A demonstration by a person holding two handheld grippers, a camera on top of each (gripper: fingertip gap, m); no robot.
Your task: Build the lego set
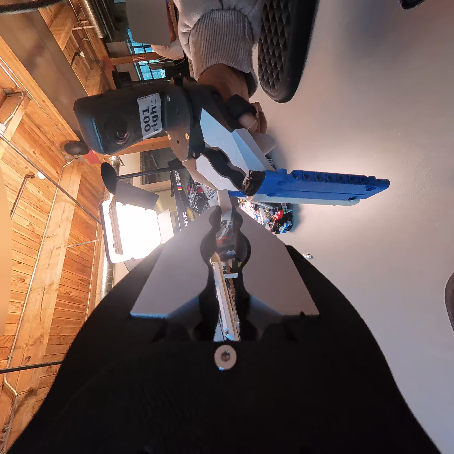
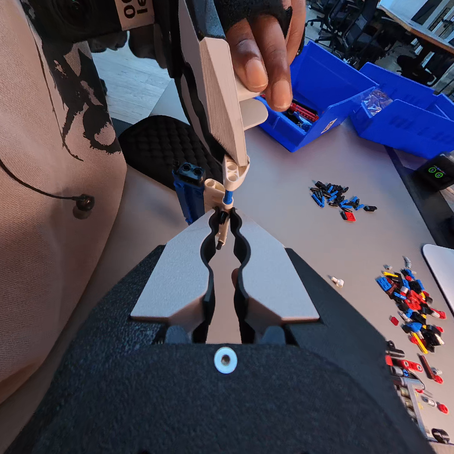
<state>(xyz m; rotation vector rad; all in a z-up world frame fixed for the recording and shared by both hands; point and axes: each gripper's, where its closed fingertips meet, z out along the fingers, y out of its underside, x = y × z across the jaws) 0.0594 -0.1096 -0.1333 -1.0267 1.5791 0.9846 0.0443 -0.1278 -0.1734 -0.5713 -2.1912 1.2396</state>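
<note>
Assembly under construction (image 1: pixel 307 186): a long blue beam with a row of round holes, laid flat against a white beam of similar length, with a black two-hole connector (image 2: pixel 189 170) capping one end. A white rounded lift-arm piece (image 2: pixel 232 175) joins this end through a short blue pin (image 2: pixel 228 196). The assembly is held in the air above the grey table (image 2: pixel 307 172), between the two tools, near the person's torso.

Right gripper (image 2: pixel 224 213): tips nearly together, clamped on a thin white-and-black part at the end of the assembly; the jaws gape wider behind the tips.

Left gripper (image 1: pixel 224 211): tips closed on the white lift-arm piece. In the right wrist view its white finger (image 2: pixel 222 103) comes down from above onto that piece, with a gloved hand (image 2: pixel 265 49) on the trigger.

Table contents: a cluster of small black and blue pins (image 2: pixel 336 196) at the far right, a pile of mixed red, blue, black and yellow parts (image 2: pixel 415 304) nearer on the right, and blue bins (image 2: pixel 331 98) at the far edge.
</note>
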